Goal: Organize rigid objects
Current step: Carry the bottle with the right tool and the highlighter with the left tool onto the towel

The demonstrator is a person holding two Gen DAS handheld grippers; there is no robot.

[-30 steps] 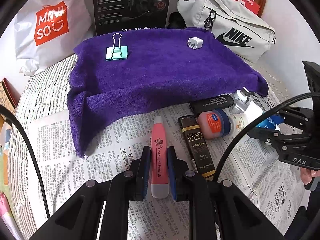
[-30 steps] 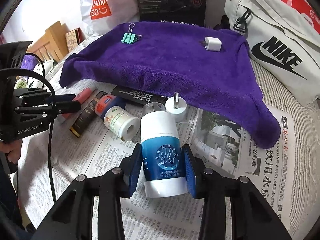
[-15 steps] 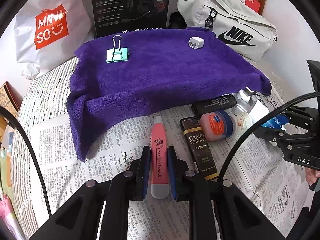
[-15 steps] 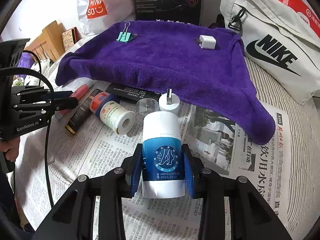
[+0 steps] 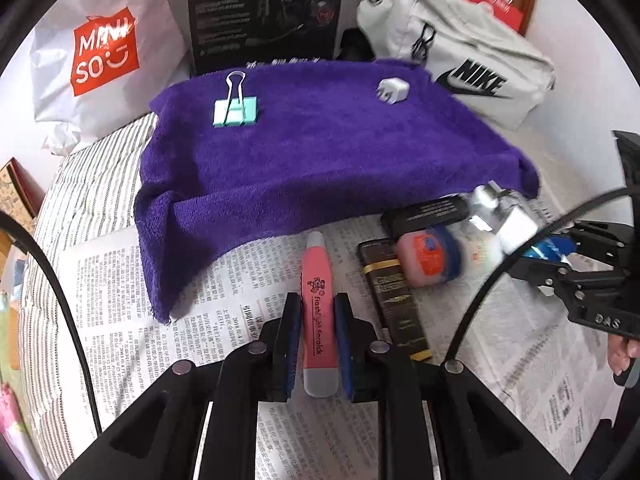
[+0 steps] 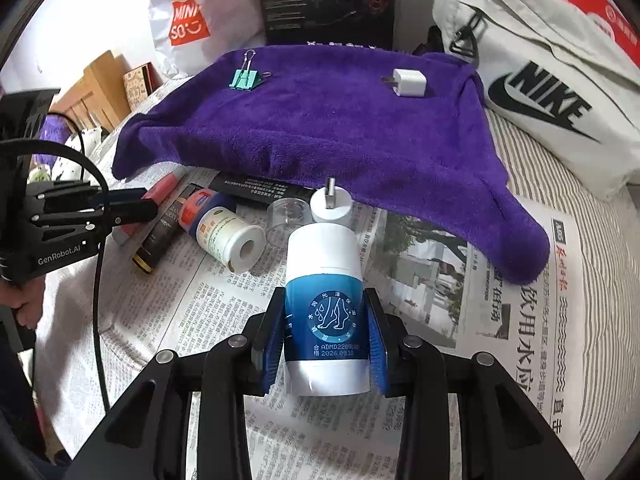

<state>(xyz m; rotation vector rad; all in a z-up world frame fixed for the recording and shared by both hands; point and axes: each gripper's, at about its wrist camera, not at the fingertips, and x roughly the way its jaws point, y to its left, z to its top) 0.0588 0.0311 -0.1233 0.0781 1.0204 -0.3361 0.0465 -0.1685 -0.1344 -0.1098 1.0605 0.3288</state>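
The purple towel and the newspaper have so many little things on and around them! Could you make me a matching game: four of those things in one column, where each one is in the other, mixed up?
Things:
1. pink flashlight pen
2. blue and white bottle
3. green binder clip
4. small jar with the red and blue lid

Places:
A. lying on the purple towel
B. between the fingers of the right gripper
C. lying on the newspaper, not held
D. between the fingers of the left gripper

Pairs: 1-D, 2-B, 3-A, 4-C
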